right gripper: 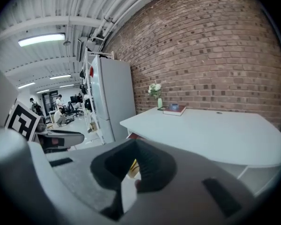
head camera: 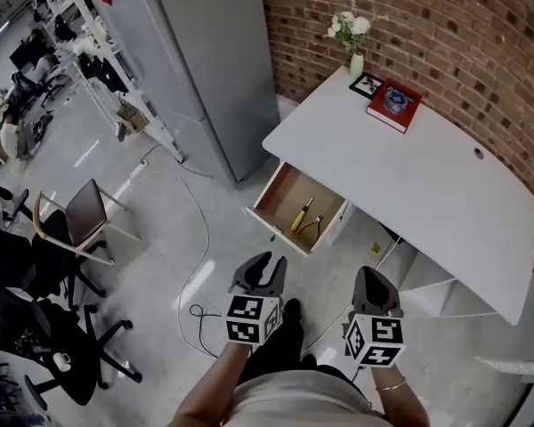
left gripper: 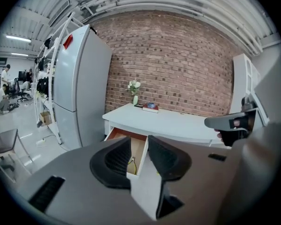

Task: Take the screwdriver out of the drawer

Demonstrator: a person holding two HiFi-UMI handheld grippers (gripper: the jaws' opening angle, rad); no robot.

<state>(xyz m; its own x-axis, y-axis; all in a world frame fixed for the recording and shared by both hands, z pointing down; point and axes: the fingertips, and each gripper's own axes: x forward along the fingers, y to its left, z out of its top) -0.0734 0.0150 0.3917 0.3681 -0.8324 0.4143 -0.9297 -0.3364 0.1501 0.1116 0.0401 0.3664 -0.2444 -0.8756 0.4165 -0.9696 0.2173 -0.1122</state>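
The white desk [head camera: 427, 194] has its drawer [head camera: 269, 191] pulled open. Inside lie a yellow-handled screwdriver [head camera: 300, 217] and pliers [head camera: 317, 229] side by side. My left gripper [head camera: 265, 263] hangs open and empty just short of the drawer's front. In the left gripper view the drawer [left gripper: 119, 135] and a yellow-handled tool [left gripper: 132, 164] show through the gap of the left gripper [left gripper: 139, 146]. To the right, my right gripper [head camera: 375, 279] is held below the desk's near edge, shut with nothing in it. The tips of the right gripper [right gripper: 135, 145] meet in its own view.
A red book [head camera: 394, 105], a marker card and a vase of flowers [head camera: 351, 38] stand at the desk's far end by the brick wall. A tall grey cabinet [head camera: 214, 60] stands left of the desk. Chairs [head camera: 80, 216] and a floor cable [head camera: 196, 274] lie to the left.
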